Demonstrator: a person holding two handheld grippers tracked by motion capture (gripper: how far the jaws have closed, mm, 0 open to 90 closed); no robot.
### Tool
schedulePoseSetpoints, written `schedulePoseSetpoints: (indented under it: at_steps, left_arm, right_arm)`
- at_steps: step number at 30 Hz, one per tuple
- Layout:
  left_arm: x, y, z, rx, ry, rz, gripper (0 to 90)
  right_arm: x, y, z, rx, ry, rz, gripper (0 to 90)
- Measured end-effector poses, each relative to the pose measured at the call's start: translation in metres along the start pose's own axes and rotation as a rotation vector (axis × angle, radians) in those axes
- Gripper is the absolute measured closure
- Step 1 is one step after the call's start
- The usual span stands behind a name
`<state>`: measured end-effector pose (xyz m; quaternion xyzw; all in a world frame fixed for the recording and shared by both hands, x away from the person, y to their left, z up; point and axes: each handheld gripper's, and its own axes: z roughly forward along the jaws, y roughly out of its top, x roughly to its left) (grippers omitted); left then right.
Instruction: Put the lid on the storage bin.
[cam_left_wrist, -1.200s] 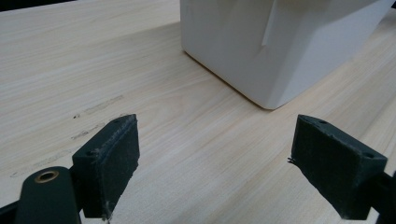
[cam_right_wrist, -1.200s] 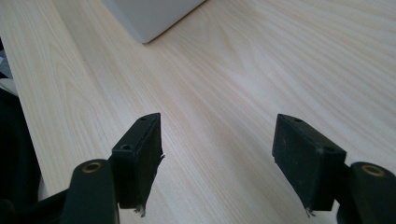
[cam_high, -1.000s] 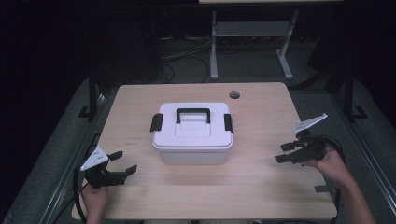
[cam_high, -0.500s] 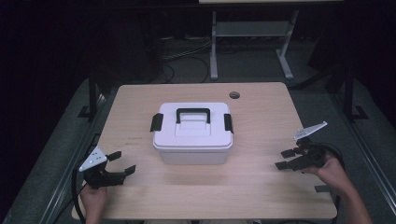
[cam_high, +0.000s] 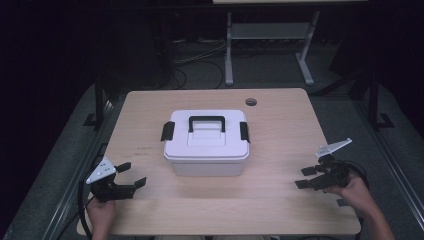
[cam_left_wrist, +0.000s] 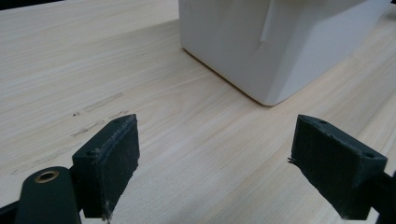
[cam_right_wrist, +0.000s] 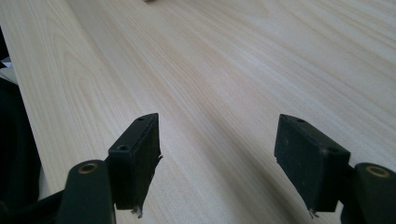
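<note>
A white plastic box (cam_high: 207, 145) with a black handle (cam_high: 206, 121) and black side latches stands shut in the middle of the wooden table (cam_high: 280, 125). My left gripper (cam_high: 131, 176) rests low at the front left, open, its jaws aimed toward the box. In the left gripper view the box's corner (cam_left_wrist: 275, 56) lies ahead of the open left gripper (cam_left_wrist: 215, 163), with bare wood between the jaws. My right gripper (cam_high: 305, 177) sits at the front right, open and empty. The right gripper view has the right gripper (cam_right_wrist: 217, 158) over bare tabletop.
A round cable hole (cam_high: 251, 102) sits near the table's far edge. Beyond the table stand a white metal frame (cam_high: 265, 35) and loose cables on the dark floor. Dark rails run along both sides of the table.
My right gripper has come down and drawn nearer to the table's front edge. The left gripper and the box have kept still.
</note>
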<state>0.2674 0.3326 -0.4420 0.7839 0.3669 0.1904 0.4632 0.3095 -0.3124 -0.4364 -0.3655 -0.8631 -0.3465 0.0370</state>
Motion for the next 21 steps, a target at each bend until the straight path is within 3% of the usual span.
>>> schedulePoseSetpoints:
  at_steps: [21]
  left_arm:
    - [-0.001,0.001,0.000,0.001,0.004,0.008,14.7]
  right_arm:
    - [0.012,-0.011,0.001,0.007,0.001,-0.021,28.8]
